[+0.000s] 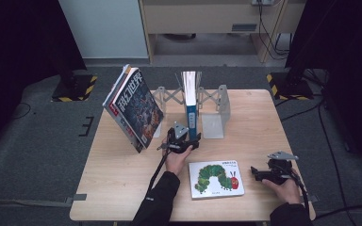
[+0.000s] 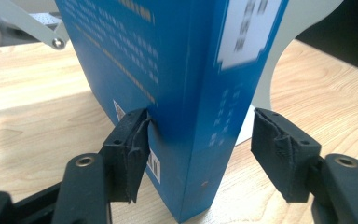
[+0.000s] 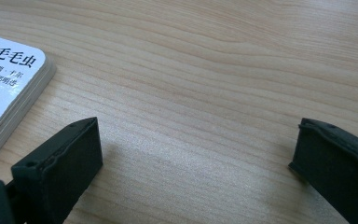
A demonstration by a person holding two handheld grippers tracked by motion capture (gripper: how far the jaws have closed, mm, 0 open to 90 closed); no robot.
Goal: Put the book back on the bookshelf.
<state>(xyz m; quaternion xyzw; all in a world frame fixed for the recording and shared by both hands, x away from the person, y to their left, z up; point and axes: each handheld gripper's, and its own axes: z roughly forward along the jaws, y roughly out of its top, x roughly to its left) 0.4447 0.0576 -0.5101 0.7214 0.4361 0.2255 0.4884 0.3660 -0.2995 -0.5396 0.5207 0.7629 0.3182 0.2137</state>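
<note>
Wooden tabletop [image 1: 122, 174] holds a tall blue book [image 2: 191, 93] standing up between the left gripper's [image 2: 205, 154] spread fingers [image 2: 130, 144]; one touches its cover. Right gripper [image 3: 191, 158] rests wide apart beside the caterpillar book [image 3: 4, 84].

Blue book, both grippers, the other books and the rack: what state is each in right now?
Blue book: upright in the rack, between the left jaws.
Left gripper: open, one pad touching the cover.
Right gripper: open, empty, low over the table.
Caterpillar book: flat, closed.
Magazines: leaning.
Rack: extended.

The left gripper [image 2: 200, 140] straddles the upright blue book [image 2: 182, 93], 1 pad [image 2: 133, 140] touching it.
</note>
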